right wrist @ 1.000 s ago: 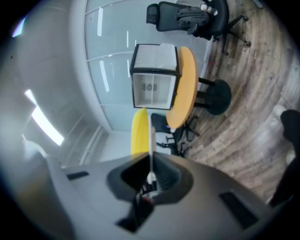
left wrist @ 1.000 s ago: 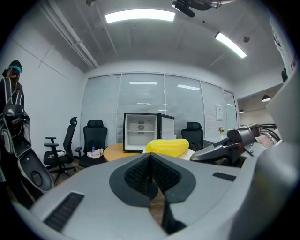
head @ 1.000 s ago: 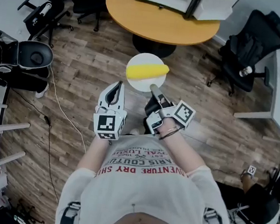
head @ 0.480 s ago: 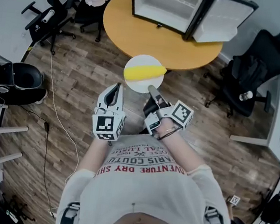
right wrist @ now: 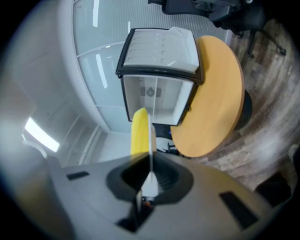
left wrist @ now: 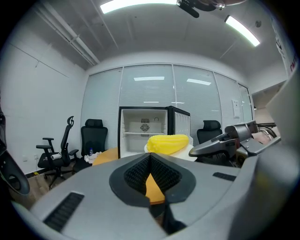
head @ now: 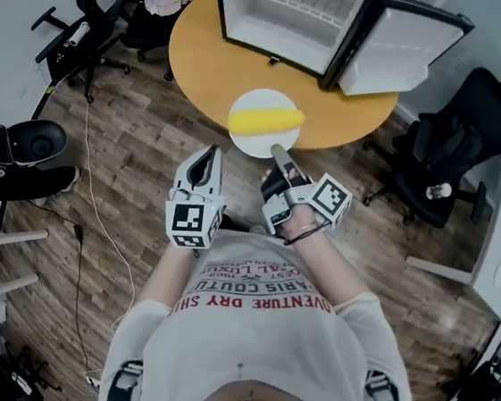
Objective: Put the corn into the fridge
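At the centre of the head view, a yellow corn cob lay on a round white plate. Its long axis ran left to right across the frame, the right end slightly higher. The right gripper had its jaws closed on the plate's near rim, which they covered. In the right gripper view the plate showed edge-on as a thin upright line running into the jaws, with the corn cob on its left side.

The left gripper, just left of the plate and apart from it, had its jaws together with nothing between them.

In the upper part of the frame, a small white fridge stood on a round orange wooden table. Its door was swung wide to the right and its top was cut off by the frame's edge. The inside looked bare apart from a wire shelf, though its depth was hard to make out.

The plate's far half overlapped the table's near edge, and a bare strip of table lay between it and the fridge. Black office chairs stood at the right and upper left on the wooden plank floor. The person's torso filled the bottom of the frame.
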{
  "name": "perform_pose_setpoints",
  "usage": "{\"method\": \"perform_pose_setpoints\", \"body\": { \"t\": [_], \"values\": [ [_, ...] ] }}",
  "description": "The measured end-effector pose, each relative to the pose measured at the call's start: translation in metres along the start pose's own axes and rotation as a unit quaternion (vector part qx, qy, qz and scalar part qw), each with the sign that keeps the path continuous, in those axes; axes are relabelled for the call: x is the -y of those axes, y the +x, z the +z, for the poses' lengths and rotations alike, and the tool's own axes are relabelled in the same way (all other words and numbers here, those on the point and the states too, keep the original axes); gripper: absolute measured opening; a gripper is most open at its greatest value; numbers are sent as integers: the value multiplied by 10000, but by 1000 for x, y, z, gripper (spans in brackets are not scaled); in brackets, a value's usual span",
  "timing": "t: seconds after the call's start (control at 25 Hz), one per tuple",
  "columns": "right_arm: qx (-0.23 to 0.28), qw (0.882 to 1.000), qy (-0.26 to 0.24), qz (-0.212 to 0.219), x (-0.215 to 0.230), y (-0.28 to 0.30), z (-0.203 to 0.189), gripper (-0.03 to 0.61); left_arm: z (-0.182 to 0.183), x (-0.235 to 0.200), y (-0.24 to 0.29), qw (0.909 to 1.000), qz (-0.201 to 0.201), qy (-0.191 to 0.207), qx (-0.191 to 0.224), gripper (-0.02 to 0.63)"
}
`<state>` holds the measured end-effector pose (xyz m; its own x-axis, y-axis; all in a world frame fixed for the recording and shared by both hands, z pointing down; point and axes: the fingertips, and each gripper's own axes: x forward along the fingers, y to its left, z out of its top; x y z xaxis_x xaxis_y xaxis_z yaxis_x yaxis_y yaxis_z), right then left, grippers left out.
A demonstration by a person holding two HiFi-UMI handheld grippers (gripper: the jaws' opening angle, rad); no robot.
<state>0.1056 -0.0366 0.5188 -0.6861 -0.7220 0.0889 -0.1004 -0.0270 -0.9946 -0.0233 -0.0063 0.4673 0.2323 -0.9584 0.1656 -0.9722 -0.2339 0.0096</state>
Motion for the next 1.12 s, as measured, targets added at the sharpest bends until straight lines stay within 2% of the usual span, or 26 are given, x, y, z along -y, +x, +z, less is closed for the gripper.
{"method": "perform_pose_setpoints", "body": {
  "t": [0.2,0.56,0.76,1.12],
  "values": [
    [141,9998,113,-116,8,26,25,38,2,-13,41,9999,-111,13,-58,28],
    [714,9970,115,-262,11,93,59,38,21,-52,128,9971,-740,153,37,28],
    [1239,9918,161,-272,-2,132,90,38,46,-73,186,9917,-1251,260,120,28],
    [1985,9795,136,-316,-21,206,134,38,70,-124,278,9803,-1937,305,240,28]
  ]
}}
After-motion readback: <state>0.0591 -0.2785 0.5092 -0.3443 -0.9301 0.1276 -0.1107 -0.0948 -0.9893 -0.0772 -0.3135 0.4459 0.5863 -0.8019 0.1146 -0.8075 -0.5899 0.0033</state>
